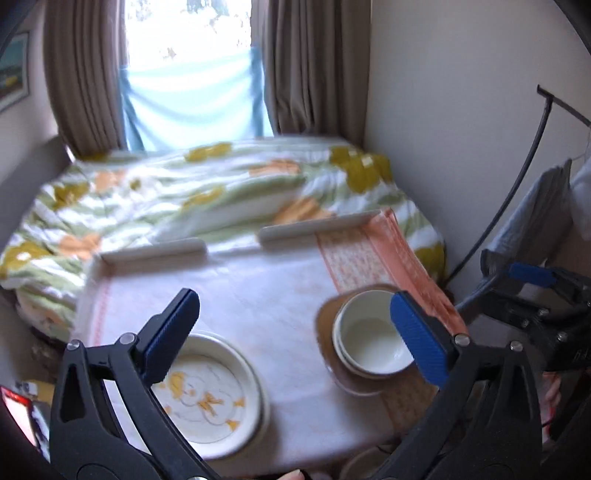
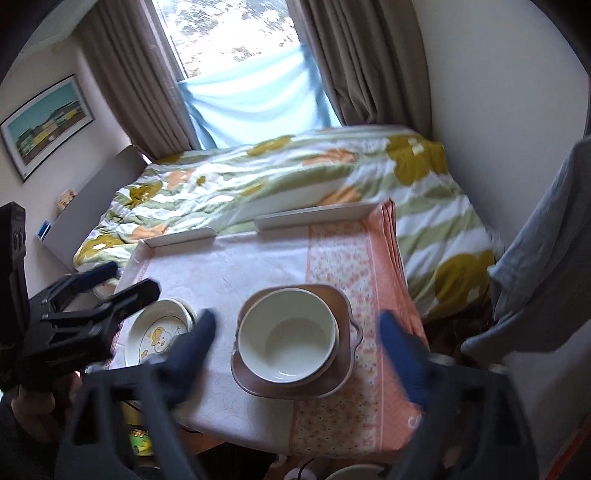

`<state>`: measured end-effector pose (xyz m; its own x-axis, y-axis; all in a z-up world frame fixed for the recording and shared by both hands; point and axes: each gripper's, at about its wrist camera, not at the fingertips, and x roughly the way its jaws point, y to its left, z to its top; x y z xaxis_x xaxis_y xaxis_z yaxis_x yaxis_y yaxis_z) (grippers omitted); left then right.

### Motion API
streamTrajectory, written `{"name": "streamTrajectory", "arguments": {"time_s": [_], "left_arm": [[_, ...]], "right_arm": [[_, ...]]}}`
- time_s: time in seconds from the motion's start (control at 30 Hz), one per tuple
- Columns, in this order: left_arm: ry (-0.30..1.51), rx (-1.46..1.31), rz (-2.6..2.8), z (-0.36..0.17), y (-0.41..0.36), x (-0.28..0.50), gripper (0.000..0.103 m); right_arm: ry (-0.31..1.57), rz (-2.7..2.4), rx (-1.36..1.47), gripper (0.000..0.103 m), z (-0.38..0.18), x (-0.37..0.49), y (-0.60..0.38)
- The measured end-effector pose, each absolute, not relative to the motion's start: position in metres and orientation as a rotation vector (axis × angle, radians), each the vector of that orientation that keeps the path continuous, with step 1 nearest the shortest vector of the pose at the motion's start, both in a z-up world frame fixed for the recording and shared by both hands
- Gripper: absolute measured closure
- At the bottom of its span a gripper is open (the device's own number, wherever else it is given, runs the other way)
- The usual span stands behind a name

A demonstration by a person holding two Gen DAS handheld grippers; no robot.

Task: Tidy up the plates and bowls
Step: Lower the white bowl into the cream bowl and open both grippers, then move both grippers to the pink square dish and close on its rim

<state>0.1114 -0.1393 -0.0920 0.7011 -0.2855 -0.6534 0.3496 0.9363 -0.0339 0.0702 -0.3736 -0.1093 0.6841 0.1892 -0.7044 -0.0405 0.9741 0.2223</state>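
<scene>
- Bowl [image 2: 287,339], white, sits nested on a brown plate [image 2: 343,306] at the desk's [image 2: 229,266] right; a duck-print plate [image 2: 159,332] lies left.
- Left gripper [image 1: 291,339] and right gripper [image 2: 295,354] hover wide open, empty.
- Beyond the desk: floral bed [image 2: 295,177], curtained window [image 2: 236,33].

No readable text is showing anywhere; faint white marks are sitting on the side of the right gripper [image 1: 574,356], too blurred to make out, and the plate [image 1: 210,395] is carrying only a yellow duck drawing, no letters or numbers
</scene>
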Motion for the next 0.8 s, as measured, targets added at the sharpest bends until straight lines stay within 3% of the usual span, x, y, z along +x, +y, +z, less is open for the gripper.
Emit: {"name": "streamTrajectory", "arguments": {"time_s": [0.13,0.3,0.6,0.67,0.73,0.8], "left_arm": [[0.731,0.172,-0.360,-0.095,-0.133,0.106,0.000],[0.895,0.184,-0.460,-0.133,-0.133,0.115,0.000],[1.150,0.199,-0.517,-0.224,-0.163,0.137,0.002],[1.171,0.222,-0.494,-0.239,-0.168,0.143,0.006],[1.199,0.227,-0.489,-0.250,-0.173,0.149,0.010],[1.228,0.212,-0.493,-0.257,-0.173,0.156,0.013]], "right_arm": [[0.763,0.140,0.152,0.003,-0.100,0.059,-0.379],[0.928,0.058,0.034,0.003,-0.120,0.066,-0.386],[1.172,0.047,0.003,0.004,-0.212,0.111,-0.408],[1.207,0.056,-0.024,0.010,-0.229,0.120,-0.408],[1.237,0.060,-0.050,0.025,-0.243,0.127,-0.407],[1.262,0.084,-0.043,0.027,-0.252,0.132,-0.406]]}}
